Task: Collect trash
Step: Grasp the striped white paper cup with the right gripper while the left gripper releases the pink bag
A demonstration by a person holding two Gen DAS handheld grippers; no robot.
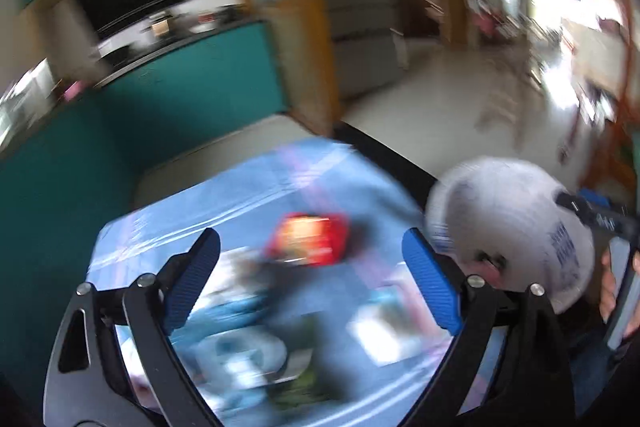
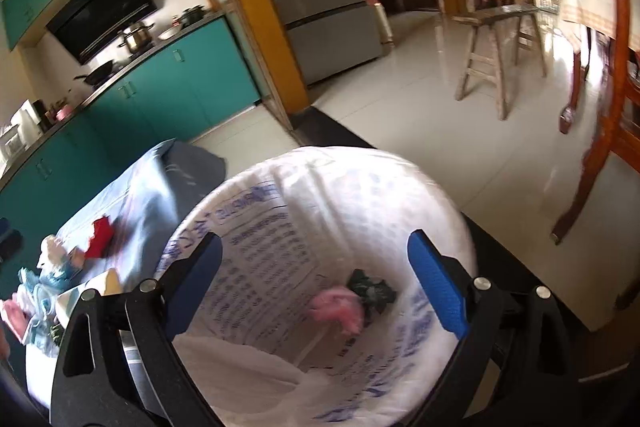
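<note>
1. White plastic printed with blue text lines the bin (image 2: 320, 211), which fills the centre of the right wrist view; its open mouth faces up.
2. The right gripper (image 2: 316, 283) hangs over the bin's mouth, its jaws spread wide with nothing between them.
3. Inside the bin, at about 3 o'clock from the centre, a pink crumpled scrap (image 2: 340, 309) lies touching a dark green wrapper (image 2: 370, 289).
4. At 9 o'clock from the bin stands the table (image 2: 132, 195) under a pale blue cloth, just beside the bin.
5. On the cloth lies a red wrapper (image 2: 100, 237), and nearer the lower left edge a heap of mixed litter (image 2: 44, 279) in white, teal and pink.
6. The left wrist view is heavily blurred. The left gripper (image 1: 312, 283) is above the blue cloth with its jaws wide apart and empty.
7. The red wrapper (image 1: 312, 241) shows between and beyond the blue fingertips (image 1: 200, 279), at about 12 o'clock from the gripper; the blurred litter lies below it.
8. The bin (image 1: 508, 223) appears at 3 o'clock in this view, off the table's edge (image 1: 200, 163).
</note>
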